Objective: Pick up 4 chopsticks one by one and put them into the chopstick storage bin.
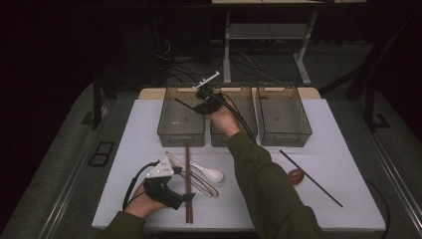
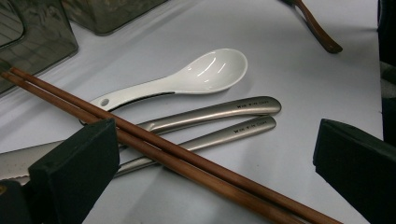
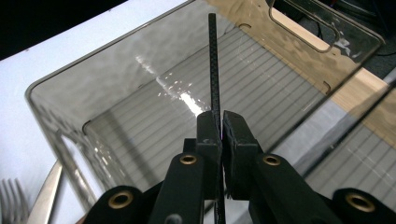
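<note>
My right gripper point(image 1: 199, 106) point(image 3: 220, 116) hangs over the left clear bin point(image 1: 181, 135) point(image 3: 84, 88), shut on a thin black chopstick point(image 1: 184, 104) point(image 3: 213, 60). The chopstick points out over the bin's ribbed floor. Near the table's front edge my left gripper point(image 1: 188, 197) point(image 2: 215, 140) rests low with its jaws wide apart. A pair of brown chopsticks point(image 1: 187, 179) point(image 2: 187, 158) runs across the gap between those jaws, and no pad touches it. Just beyond lie a white spoon point(image 1: 211, 174) point(image 2: 205, 72) and two steel handles point(image 1: 201, 185) point(image 2: 224, 109).
The middle bin point(image 1: 246, 137) and the right bin point(image 1: 284, 135) stand beside the left one at the back. A second black chopstick point(image 1: 311, 178) and a brown wooden spoon point(image 1: 296, 176) point(image 2: 317, 28) lie at the right. Fork tines point(image 3: 11, 196) show beside the left bin.
</note>
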### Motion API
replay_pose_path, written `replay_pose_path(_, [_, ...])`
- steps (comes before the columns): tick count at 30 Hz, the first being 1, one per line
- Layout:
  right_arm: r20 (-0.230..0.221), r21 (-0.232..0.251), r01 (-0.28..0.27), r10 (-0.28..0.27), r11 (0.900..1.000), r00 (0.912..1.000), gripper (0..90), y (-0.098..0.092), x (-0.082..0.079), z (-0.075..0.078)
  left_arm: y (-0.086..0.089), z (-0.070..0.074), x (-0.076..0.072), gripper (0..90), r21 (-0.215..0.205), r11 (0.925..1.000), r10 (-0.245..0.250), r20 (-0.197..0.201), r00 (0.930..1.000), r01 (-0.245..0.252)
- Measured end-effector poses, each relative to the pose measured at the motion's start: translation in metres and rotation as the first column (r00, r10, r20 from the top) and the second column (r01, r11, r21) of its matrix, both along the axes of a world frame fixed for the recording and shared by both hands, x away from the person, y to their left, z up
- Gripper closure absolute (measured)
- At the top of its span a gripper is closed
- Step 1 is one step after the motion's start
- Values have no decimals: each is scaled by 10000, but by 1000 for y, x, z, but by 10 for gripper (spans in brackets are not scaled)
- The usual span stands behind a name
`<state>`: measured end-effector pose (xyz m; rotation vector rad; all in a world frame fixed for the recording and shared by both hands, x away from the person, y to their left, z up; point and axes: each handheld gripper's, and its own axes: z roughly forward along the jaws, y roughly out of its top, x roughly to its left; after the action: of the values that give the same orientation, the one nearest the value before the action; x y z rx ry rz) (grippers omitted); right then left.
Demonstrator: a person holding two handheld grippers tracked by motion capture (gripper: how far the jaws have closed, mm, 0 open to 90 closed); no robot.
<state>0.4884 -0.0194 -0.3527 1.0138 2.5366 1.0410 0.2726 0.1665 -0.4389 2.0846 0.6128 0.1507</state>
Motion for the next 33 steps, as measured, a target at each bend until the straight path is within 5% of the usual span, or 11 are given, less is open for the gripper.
replay_pose_path(19, [-381,-463,194,-212,9987,9990,846,41,23,-15,-2,-1,0,0,-48,9999,-142,25,9999,142])
replay_pose_path(33, [-295,6,209,-208,9998,9993,573,35,20,-6,-2,-1,0,0,-68,9999,-150,5,9999,150])
